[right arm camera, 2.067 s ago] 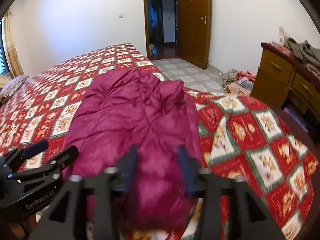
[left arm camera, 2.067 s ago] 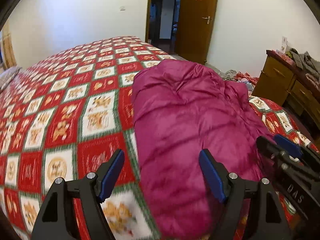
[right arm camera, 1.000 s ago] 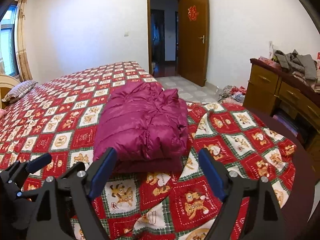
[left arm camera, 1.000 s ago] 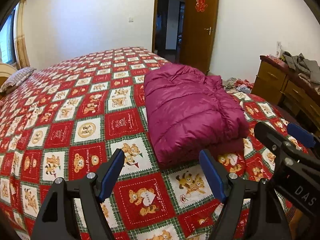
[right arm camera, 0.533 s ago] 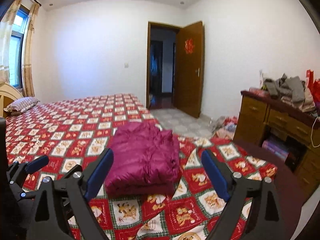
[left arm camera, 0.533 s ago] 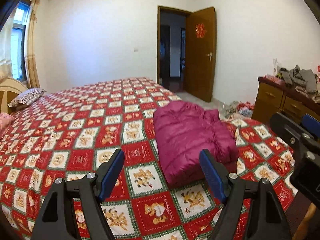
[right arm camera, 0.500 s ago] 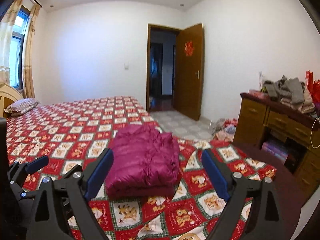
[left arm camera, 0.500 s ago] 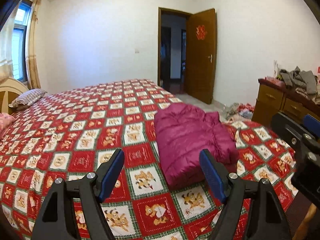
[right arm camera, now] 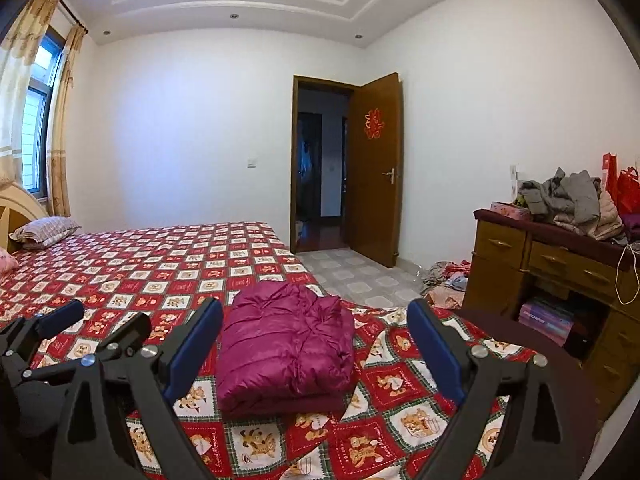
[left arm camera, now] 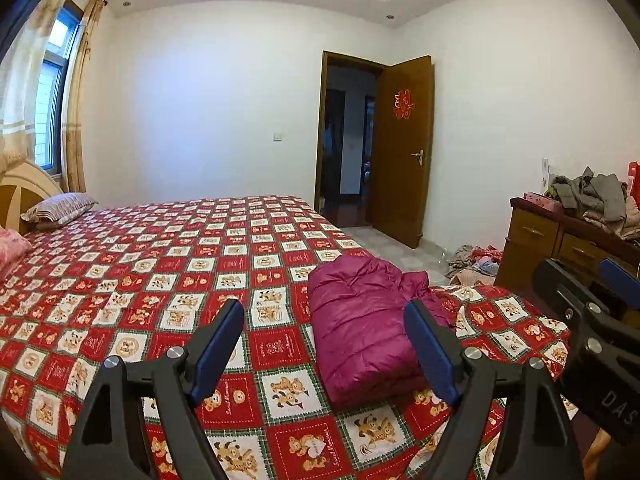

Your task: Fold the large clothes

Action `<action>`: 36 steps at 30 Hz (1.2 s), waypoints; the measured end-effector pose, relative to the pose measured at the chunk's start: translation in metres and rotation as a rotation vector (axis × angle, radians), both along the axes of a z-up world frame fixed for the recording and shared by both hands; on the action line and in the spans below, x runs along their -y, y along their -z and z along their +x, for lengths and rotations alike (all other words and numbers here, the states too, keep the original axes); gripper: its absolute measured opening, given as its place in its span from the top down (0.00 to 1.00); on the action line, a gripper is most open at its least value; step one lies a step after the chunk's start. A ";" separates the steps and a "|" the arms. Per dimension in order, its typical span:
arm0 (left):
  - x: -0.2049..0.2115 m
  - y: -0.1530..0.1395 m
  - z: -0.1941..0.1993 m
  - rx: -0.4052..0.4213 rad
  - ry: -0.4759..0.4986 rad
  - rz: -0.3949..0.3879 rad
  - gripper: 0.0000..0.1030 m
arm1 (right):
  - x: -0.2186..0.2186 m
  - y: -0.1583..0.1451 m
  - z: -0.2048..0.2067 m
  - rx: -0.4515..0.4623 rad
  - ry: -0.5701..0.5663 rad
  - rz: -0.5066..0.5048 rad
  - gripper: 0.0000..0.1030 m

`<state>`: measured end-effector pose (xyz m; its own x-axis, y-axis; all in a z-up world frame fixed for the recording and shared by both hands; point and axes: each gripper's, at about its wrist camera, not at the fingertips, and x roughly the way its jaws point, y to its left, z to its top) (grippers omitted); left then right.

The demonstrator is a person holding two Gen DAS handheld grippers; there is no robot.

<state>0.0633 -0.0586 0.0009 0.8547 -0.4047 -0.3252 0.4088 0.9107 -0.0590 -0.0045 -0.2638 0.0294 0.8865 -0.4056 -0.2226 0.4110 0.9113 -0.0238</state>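
Observation:
A magenta puffer jacket (left arm camera: 360, 332) lies folded into a thick rectangle near the foot corner of the bed; in the right wrist view the jacket (right arm camera: 284, 344) sits straight ahead. My left gripper (left arm camera: 323, 305) hovers above and short of it, jaws opening, with nothing between the blue pads. My right gripper (right arm camera: 315, 303) is held wide open beside it, also empty and clear of the jacket. Each gripper shows in the other's view: the right one (left arm camera: 592, 312) at the right edge, the left one (right arm camera: 80, 328) at the lower left.
A red checked bedspread (left arm camera: 160, 264) with cartoon squares covers the bed. Pillows (left arm camera: 60, 206) lie at its head. A wooden dresser (right arm camera: 540, 264) piled with clothes stands at the right. Loose clothes (right arm camera: 444, 280) lie on the tiled floor near the open door (right arm camera: 376, 168).
Both grippers have risen, pulled back from the jacket and tilted upward, so the jacket looks smaller and lower and the ceiling shows. The right jaws have spread wider.

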 end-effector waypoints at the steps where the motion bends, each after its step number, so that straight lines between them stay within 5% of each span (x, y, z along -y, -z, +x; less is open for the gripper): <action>1: 0.000 0.000 -0.001 0.000 0.000 -0.001 0.19 | 0.000 0.000 0.000 0.002 0.004 0.000 0.08; 36: 0.002 -0.004 -0.005 0.019 -0.004 0.001 0.18 | 0.001 -0.003 -0.003 0.015 0.003 -0.007 0.07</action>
<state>0.0587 -0.0606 0.0044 0.8624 -0.4008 -0.3092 0.4060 0.9125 -0.0505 -0.0077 -0.2650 0.0325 0.8884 -0.4100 -0.2068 0.4142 0.9098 -0.0242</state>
